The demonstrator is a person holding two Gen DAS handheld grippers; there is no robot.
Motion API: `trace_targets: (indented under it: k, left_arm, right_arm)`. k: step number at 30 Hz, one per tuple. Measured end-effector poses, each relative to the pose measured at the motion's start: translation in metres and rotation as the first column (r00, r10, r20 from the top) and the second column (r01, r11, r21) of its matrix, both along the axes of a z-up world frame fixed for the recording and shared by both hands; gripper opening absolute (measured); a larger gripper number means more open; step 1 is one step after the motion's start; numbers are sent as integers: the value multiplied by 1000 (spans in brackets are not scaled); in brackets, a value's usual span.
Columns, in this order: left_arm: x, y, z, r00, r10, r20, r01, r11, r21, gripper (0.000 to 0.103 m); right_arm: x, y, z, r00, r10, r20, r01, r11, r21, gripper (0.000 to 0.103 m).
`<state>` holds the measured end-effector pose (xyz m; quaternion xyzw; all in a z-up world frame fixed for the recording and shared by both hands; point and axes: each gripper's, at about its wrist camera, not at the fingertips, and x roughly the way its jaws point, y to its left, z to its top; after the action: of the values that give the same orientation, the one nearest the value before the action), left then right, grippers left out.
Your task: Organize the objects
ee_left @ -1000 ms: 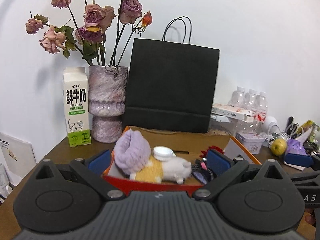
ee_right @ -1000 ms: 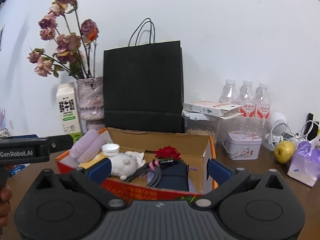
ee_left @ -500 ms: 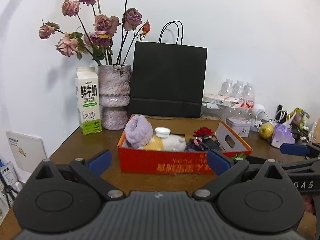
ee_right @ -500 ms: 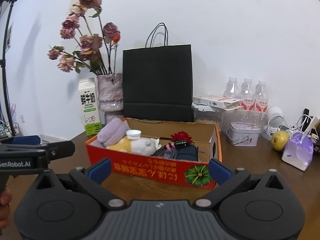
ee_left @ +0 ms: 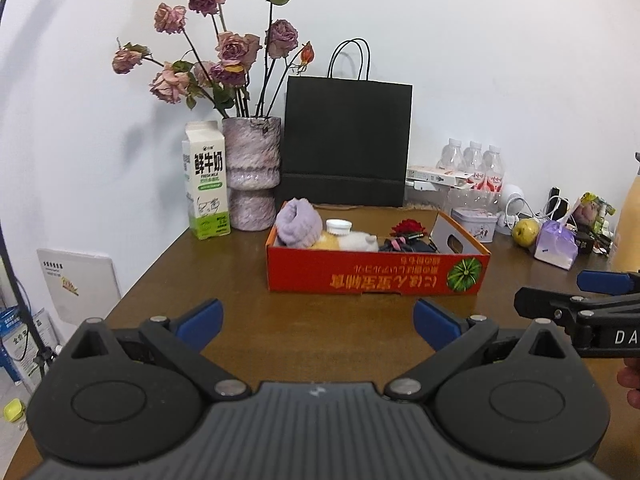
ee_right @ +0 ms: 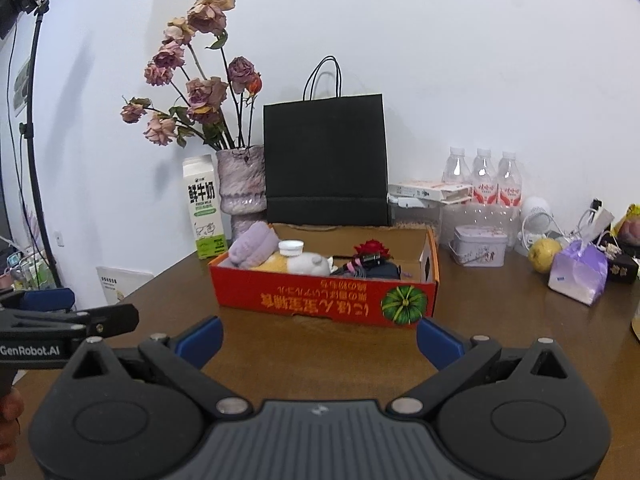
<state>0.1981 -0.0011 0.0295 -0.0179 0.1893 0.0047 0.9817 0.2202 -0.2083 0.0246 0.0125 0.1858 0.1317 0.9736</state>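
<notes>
A red cardboard box [ee_left: 376, 274] sits on the brown table; it also shows in the right wrist view [ee_right: 324, 298]. In it lie a rolled purple towel [ee_left: 299, 221], a white plush toy [ee_left: 356, 242] with a white cap [ee_left: 338, 225], a red rose [ee_left: 409, 226] and a dark bundle [ee_right: 376, 269]. My left gripper [ee_left: 318, 322] is open and empty, well short of the box. My right gripper [ee_right: 318, 340] is open and empty, just in front of the box. Each gripper shows at the edge of the other's view.
Behind the box stand a milk carton [ee_left: 206, 192], a vase of dried roses [ee_left: 251, 172] and a black paper bag [ee_left: 346, 142]. To the right are water bottles [ee_right: 484, 178], a tin [ee_right: 478, 246], a yellow apple [ee_right: 544, 255] and a purple pouch [ee_right: 578, 272].
Both grippers have pulled back from the box toward the table's front edge. The box and its contents look smaller and have stayed in place. Both grippers stay open.
</notes>
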Motion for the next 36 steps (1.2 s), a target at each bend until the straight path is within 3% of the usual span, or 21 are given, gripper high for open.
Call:
trace_targets:
  k: [14, 36]
  left_arm:
    - [-44, -1, -3, 1000, 21, -13, -22, 1000, -6, 103]
    - [-56, -7, 1, 1000, 26, -15, -27, 1000, -13, 103]
  right_arm:
    - [-43, -2, -6, 1000, 9, -21, -9, 1000, 7, 103]
    - [-56, -5, -4, 1000, 3, -15, -3, 1000, 9, 103]
